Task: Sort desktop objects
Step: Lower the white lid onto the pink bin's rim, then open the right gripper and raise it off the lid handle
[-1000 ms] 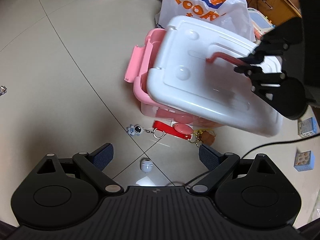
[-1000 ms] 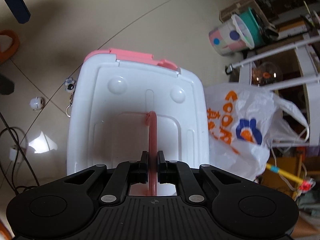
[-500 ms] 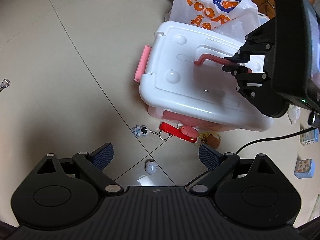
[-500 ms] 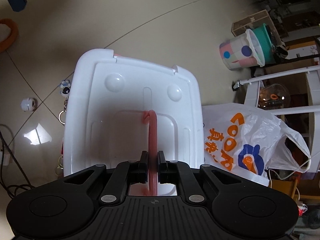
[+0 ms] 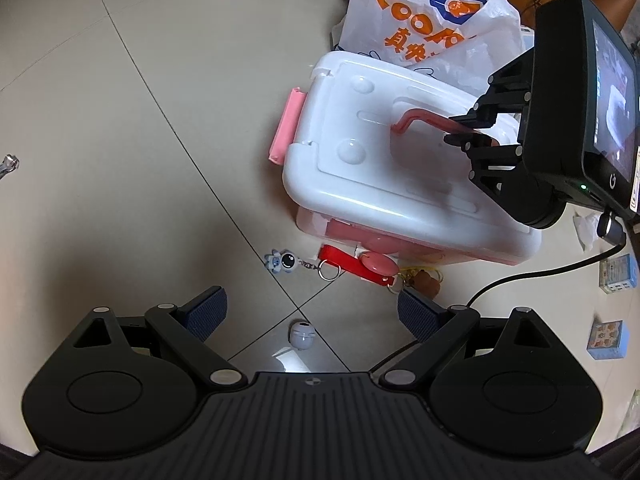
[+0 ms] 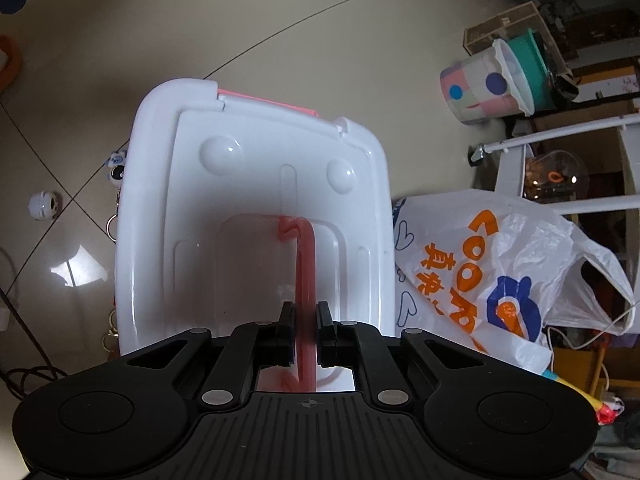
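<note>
Right gripper clamped around pink handle atop white lid.

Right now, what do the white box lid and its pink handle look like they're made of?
White box lid: glossy moulded plastic, judging by its sharp highlights and rounded bumps. Pink handle, pinched by the right gripper: probably translucent plastic, thin and smooth; I can't tell how stiff it is.

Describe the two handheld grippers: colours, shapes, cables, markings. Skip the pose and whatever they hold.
Both are black plastic. The left gripper has a ribbed body with a small crosshair mark, two round discs, silver pivot pins and dark blue textured fingertips. The right gripper has the same body but black pads; the left view shows its rear screen, a green light and a black cable.
</note>
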A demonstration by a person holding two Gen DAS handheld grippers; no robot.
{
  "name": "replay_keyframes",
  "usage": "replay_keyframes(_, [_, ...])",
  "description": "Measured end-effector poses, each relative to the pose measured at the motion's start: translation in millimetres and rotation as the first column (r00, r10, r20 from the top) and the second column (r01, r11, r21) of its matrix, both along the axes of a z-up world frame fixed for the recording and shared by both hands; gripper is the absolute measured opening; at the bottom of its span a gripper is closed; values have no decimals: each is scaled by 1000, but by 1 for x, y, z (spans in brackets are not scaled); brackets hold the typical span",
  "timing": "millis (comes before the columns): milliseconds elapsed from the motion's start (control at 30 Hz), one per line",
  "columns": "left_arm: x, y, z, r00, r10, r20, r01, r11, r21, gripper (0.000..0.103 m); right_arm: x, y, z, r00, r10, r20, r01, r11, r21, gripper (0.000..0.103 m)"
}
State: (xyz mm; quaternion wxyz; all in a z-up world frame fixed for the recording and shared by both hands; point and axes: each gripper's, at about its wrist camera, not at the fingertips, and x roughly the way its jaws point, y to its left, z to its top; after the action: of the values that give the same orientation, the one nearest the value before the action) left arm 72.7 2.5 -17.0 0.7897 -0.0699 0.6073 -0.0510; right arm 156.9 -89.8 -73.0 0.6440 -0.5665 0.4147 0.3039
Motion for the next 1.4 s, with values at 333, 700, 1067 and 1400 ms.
replay_keyframes(333, [0,-1,-2,1000,-8,-5,8,1000,1,94,-3,-6,-5,1000,-23,-3,23,1000,-2,8])
replay_keyframes(700, [-1,-8,5,1000,-25,11,25,1000,6,94,-9,-20,31,986,-167,-18,168,976,140,42])
replay_keyframes(1067, [-16,-20,16,995,-82,55,79,995,64,94,-56,-58,90,923,-385,8,367,885,289,50])
replay_keyframes(1400, [-39,-32,31,984,-132,120,121,988,92,94,-119,-63,120,816,-576,46,508,753,419,54])
